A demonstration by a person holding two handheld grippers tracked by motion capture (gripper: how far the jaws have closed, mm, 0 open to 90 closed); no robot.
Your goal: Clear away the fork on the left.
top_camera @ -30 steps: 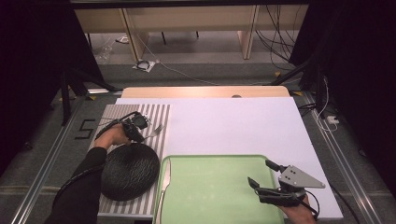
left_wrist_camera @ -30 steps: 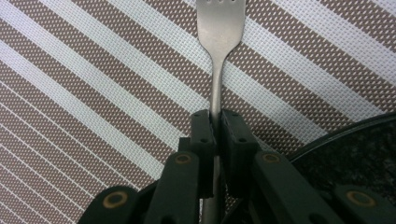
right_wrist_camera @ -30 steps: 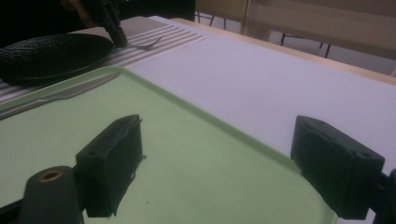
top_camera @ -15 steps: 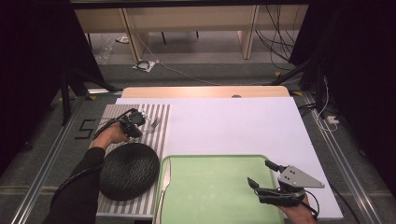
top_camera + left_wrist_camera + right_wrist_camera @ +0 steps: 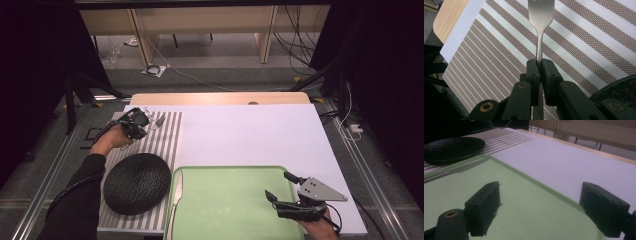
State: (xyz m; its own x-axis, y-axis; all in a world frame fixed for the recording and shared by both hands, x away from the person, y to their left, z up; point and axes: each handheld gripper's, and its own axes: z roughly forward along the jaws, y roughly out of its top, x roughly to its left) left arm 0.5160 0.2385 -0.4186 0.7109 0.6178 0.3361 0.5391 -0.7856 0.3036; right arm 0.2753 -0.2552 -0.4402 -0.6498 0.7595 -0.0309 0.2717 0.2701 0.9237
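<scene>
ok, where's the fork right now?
The fork is clamped by its handle in the left tongs, held over the far end of the striped placemat at the high view's left, beyond the black plate.

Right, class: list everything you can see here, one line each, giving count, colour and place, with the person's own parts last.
fork: 1, silver, clamped by its handle in the left gripper, over the placemat
plate: 1, black, on the placemat's near end
knife: 1, silver, along the tray's left edge
tray: 1, pale green, near middle of the board
placemat: 1, brown and white stripes, left side
board: 1, white, on the wooden table
left gripper: 1, black, shut on the fork
right gripper: 1, black, open over the tray's right end
</scene>
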